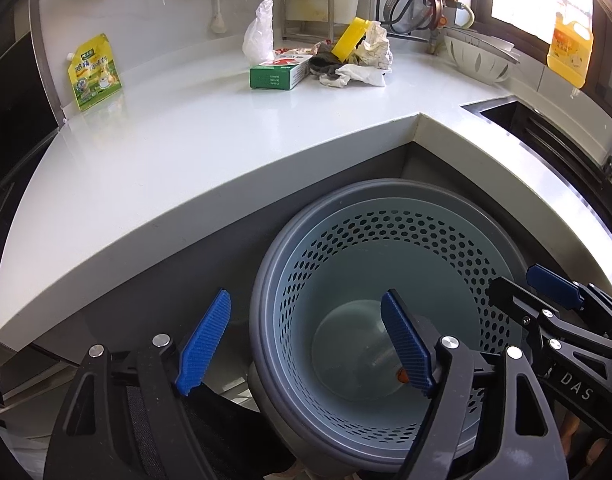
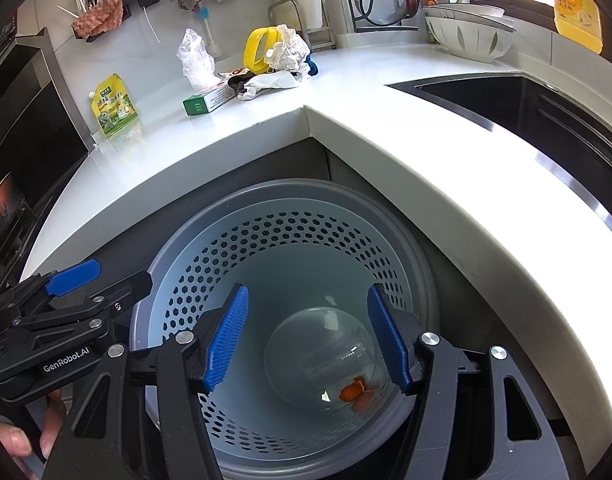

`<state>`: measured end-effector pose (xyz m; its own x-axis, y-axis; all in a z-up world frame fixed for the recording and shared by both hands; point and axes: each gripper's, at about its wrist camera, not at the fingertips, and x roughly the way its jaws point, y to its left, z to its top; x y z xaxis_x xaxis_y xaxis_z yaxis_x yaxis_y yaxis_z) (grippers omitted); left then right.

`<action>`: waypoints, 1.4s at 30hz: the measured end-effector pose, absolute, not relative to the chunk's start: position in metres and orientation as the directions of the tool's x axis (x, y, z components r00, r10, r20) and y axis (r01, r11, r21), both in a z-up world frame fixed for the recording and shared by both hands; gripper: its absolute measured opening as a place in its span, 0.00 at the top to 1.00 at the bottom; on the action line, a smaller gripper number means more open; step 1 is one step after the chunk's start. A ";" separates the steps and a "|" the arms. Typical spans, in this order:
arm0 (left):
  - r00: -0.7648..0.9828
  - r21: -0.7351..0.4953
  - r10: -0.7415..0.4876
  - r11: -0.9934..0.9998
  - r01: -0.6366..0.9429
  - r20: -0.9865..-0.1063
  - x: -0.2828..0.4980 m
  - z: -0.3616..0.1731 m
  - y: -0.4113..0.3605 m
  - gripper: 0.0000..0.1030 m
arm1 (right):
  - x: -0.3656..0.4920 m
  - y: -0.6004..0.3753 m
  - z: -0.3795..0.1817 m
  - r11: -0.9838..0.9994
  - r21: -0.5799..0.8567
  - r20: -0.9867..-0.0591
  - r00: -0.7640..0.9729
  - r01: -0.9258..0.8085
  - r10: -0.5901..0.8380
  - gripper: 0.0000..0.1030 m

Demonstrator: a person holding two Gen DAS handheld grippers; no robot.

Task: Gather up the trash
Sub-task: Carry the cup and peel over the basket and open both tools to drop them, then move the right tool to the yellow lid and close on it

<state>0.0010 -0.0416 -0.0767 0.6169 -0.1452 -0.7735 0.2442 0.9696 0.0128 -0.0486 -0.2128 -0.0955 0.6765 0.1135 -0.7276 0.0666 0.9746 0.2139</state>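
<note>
Orange peel scraps [image 2: 356, 393] lie at the bottom of the perforated blue bin [image 2: 194, 280], which stands on the floor in the inner corner of the white counter [image 2: 386, 152]. Both grippers hang over the bin with nothing between their pads: left gripper [image 1: 306, 344] spread wide, right gripper [image 2: 308, 338] spread. More trash at the counter's back: green box [image 1: 278, 74], crumpled paper [image 1: 372, 46], plastic bag [image 1: 260, 34], yellow pouch [image 1: 94, 72].
</note>
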 end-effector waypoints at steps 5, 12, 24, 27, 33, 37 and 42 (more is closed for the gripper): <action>0.640 0.018 -0.138 0.973 0.230 -0.756 0.001 -0.061 -0.033 0.24 | -0.045 -0.213 -0.074 0.974 0.222 -0.707 0.696 0.049 0.126 0.38; 0.670 0.010 -0.153 0.972 0.233 -0.727 0.003 -0.040 -0.027 0.18 | -0.039 -0.217 -0.051 0.975 0.218 -0.688 0.714 0.036 0.128 0.34; 0.688 -0.010 -0.196 0.964 0.264 -0.699 0.010 -0.004 -0.004 0.18 | -0.042 -0.229 -0.022 0.962 0.264 -0.628 0.769 0.070 0.117 0.30; 0.697 -0.011 -0.183 0.970 0.243 -0.693 0.014 0.003 0.003 0.18 | -0.035 -0.223 -0.019 0.968 0.243 -0.635 0.764 0.057 0.115 0.30; 0.718 -0.004 -0.163 0.976 0.218 -0.676 0.030 0.015 0.010 0.18 | -0.017 -0.218 -0.007 0.972 0.234 -0.608 0.784 0.026 0.125 0.30; 0.728 -0.004 -0.149 0.980 0.197 -0.669 0.050 0.017 0.012 0.16 | 0.000 -0.219 -0.009 0.973 0.230 -0.618 0.776 0.022 0.128 0.30; 0.726 0.001 -0.129 0.984 0.175 -0.676 0.084 0.013 0.010 0.16 | 0.026 -0.225 -0.010 0.972 0.233 -0.619 0.775 0.026 0.127 0.30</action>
<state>0.0839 0.0102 0.0132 0.7259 -0.1287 -0.6757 0.1754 0.9845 0.0009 0.0261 -0.2248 -0.0098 0.7754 0.1272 -0.6185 0.0263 0.9721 0.2329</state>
